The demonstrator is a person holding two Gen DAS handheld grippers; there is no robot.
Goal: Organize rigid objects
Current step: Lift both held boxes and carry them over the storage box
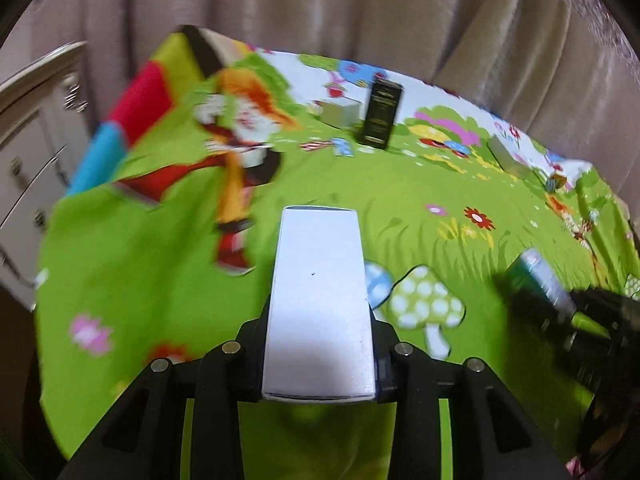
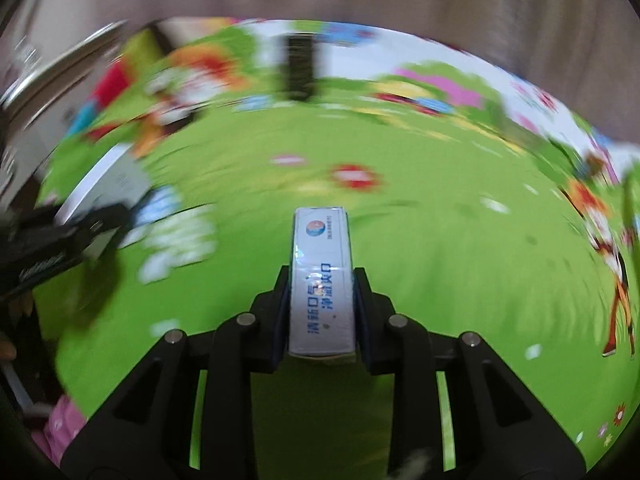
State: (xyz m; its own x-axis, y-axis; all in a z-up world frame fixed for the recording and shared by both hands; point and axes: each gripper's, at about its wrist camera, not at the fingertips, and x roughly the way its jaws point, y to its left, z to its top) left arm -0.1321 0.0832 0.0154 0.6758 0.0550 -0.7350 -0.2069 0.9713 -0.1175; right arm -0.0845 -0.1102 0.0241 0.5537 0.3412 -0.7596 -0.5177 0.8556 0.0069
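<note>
The narrow box (image 2: 322, 280) in the right gripper (image 2: 322, 312) has a white top face printed with blue Chinese characters and a round blue-and-orange logo at its far end; the blur makes the smaller print unreadable. It lies lengthwise between the fingers, pointing toward 12 o'clock, and the pads pinch its long sides. The plain white box (image 1: 319, 300) shows no writing and sits the same way in the left gripper (image 1: 319, 344), clamped by both pads. Toward 12 o'clock from it, on the green cartoon-print cloth (image 1: 160, 300), a black box (image 1: 380, 114) with illegible gold lettering stands upright just beside a small white box (image 1: 340, 112). A grey box (image 1: 508, 156) lies at 2 o'clock.
</note>
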